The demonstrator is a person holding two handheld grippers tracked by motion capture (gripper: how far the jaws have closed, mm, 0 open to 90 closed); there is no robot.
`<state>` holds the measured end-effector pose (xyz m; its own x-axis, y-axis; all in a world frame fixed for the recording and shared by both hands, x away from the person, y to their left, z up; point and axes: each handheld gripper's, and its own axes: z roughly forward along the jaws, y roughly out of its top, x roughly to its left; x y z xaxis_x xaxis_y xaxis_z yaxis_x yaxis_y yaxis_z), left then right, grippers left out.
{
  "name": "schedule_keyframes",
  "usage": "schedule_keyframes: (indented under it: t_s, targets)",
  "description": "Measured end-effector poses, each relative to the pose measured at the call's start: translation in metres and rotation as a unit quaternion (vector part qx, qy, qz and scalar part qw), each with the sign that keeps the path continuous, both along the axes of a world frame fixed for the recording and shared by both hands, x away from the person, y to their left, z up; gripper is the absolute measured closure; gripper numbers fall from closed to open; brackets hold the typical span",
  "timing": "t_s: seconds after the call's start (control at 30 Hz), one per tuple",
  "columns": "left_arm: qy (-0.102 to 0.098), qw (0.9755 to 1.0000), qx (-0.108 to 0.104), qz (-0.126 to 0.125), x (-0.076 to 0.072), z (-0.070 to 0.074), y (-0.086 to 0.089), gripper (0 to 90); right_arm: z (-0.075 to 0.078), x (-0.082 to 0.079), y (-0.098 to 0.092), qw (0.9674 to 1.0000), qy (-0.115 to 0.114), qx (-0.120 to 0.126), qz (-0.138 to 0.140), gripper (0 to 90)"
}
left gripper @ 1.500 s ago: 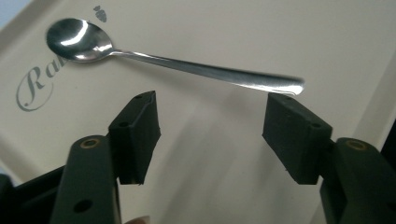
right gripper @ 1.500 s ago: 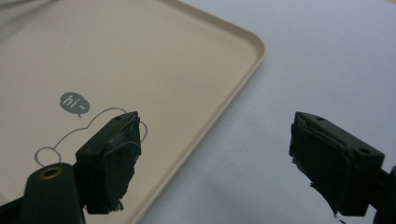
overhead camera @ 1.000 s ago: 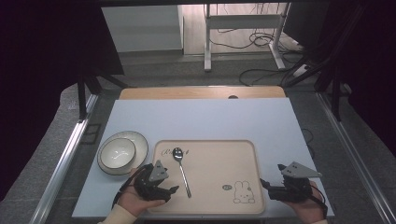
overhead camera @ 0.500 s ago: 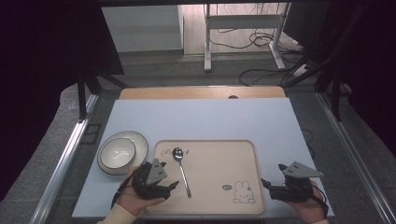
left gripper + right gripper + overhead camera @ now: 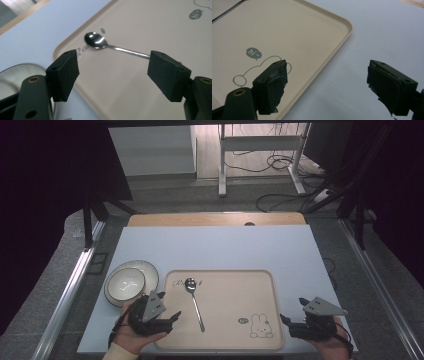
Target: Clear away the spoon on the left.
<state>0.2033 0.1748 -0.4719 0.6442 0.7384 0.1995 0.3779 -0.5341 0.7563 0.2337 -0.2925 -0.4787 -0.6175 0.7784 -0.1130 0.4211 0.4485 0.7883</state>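
the spoon lay flat on the beige tray, in its left half, bowl toward the far edge near the printed lettering and handle running back toward the person, slanted a little to the right. the left gripper sat at the tray's near left corner, just beside the handle end and clearly the nearer tool; its jaws stood spread apart and held nothing, and in the left gripper view the spoon stretched across the gap between them, the handle passing behind the right-hand pad. the right gripper, also spread and empty, rested well apart at the tray's near right corner. a white bowl sat on the table left of the tray.
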Motion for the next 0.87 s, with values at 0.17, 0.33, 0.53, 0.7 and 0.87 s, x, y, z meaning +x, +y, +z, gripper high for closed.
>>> schedule_keyframes:
  t_s: [0.17, 0.33, 0.53, 0.7, 0.87]
  targets:
    - [0.006, 0.9985, -0.022, 0.05, -0.012, -0.004, 0.022, 24.6, -0.002, 0.003, 0.0, 1.0, 0.005, 0.002, 0.001, 17.1]
    - [0.005, 0.9973, -0.018, 0.071, -0.018, -0.007, 0.032, 24.6, -0.003, 0.007, 0.003, 0.9999, 0.007, 0.001, 0.008, 17.1]
    - [-0.001, 0.9972, -0.011, 0.074, -0.02, -0.009, 0.034, 24.7, -0.004, 0.007, 0.004, 0.9999, 0.01, -0.001, 0.009, 17.0]
    - [-0.001, 0.9978, -0.001, 0.067, -0.018, -0.009, 0.031, 24.7, -0.005, 0.007, 0.003, 0.9999, 0.009, 0.001, 0.007, 17.0]
    - [-0.002, 0.9978, -0.005, 0.066, -0.013, -0.007, 0.029, 24.2, -0.004, 0.008, -0.001, 0.9999, 0.002, 0.014, 0.003, 16.5]
